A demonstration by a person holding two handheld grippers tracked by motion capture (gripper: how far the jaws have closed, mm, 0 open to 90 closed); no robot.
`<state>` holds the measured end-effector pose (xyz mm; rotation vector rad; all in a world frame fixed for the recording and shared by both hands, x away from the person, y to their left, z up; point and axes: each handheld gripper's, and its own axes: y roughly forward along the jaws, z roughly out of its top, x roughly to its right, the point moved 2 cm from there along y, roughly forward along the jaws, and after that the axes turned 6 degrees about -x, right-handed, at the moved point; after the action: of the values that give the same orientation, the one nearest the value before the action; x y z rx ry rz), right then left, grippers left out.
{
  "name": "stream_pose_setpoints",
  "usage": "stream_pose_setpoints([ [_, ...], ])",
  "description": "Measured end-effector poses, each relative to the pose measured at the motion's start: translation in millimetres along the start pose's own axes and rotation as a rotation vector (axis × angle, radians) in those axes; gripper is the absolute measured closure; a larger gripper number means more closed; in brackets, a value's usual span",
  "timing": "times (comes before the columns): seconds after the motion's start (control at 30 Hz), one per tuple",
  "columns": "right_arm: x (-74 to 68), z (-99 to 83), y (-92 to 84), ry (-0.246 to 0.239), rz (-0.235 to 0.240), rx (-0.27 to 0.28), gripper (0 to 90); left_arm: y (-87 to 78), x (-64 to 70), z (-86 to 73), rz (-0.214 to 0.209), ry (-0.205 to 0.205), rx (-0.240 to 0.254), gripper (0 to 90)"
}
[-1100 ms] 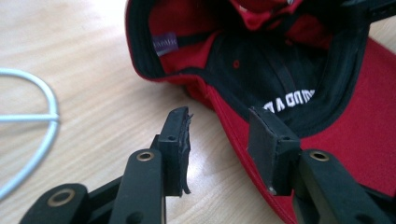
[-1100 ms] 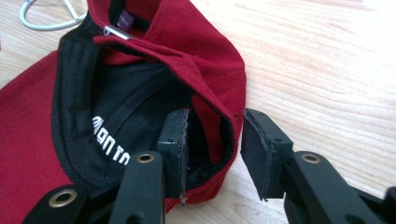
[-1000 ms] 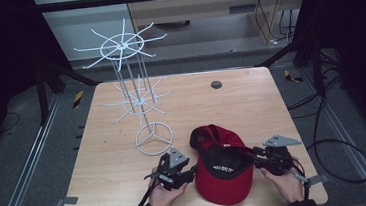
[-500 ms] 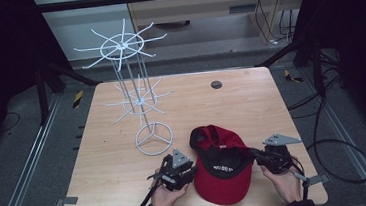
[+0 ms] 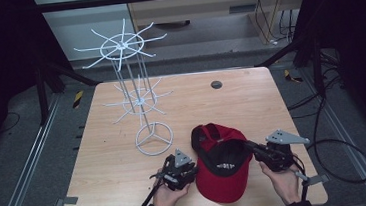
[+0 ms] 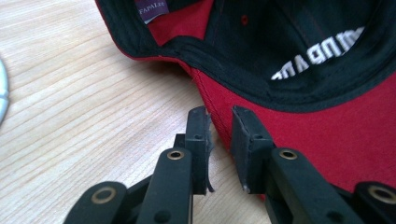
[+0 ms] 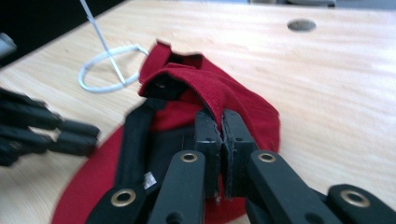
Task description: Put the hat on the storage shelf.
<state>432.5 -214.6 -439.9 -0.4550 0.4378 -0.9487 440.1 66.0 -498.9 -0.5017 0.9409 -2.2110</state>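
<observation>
Two hand-held grippers flank a red cap (image 5: 224,167) lying upside down on the tabletop (image 5: 251,102), near its front edge. Left hand-held gripper (image 5: 189,168): at the cap's left side, jaws a narrow gap apart at the red brim edge, gripping nothing. Right hand-held gripper (image 5: 249,145): at the cap's right side, jaws closed on a fold of the red crown fabric.

High view: the cap rests between both hands, with a white wire display stand (image 5: 138,102) behind and to the left, its ring base (image 5: 154,138) well apart from the cap, and a dark round grommet hole (image 5: 216,84) farther back.

Left gripper view: black lining with white lettering, reversed, and a small purple label at the sweatband; the jaw tips (image 6: 220,123) sit just beside the brim edge, over bare wood.

Right gripper view: the pinched fabric rises from the jaws (image 7: 221,126) into a raised ridge; a black sweatband runs around the opening. The left hand-held gripper shows blurred at the left edge.

Cap: red outside, black lining, brim toward the person.
</observation>
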Motion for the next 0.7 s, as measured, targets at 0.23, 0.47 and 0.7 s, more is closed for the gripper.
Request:
stream_pose_setpoints([
  [0.23,-9.5,13.3,1.3,-0.014,0.01,0.041,87.2,2.4,-1.0,-0.3,-0.005,0.002,-0.007,75.6],
  [0.47,-14.9,21.2,1.2,-0.041,-0.009,0.043,87.2,-7.6,-4.1,2.3,-0.007,0.017,0.022,68.0],
  [0.7,-18.7,28.7,-1.3,-0.05,-0.015,0.054,87.2,-36.4,-12.1,29.8,-0.006,0.012,0.149,56.7],
])
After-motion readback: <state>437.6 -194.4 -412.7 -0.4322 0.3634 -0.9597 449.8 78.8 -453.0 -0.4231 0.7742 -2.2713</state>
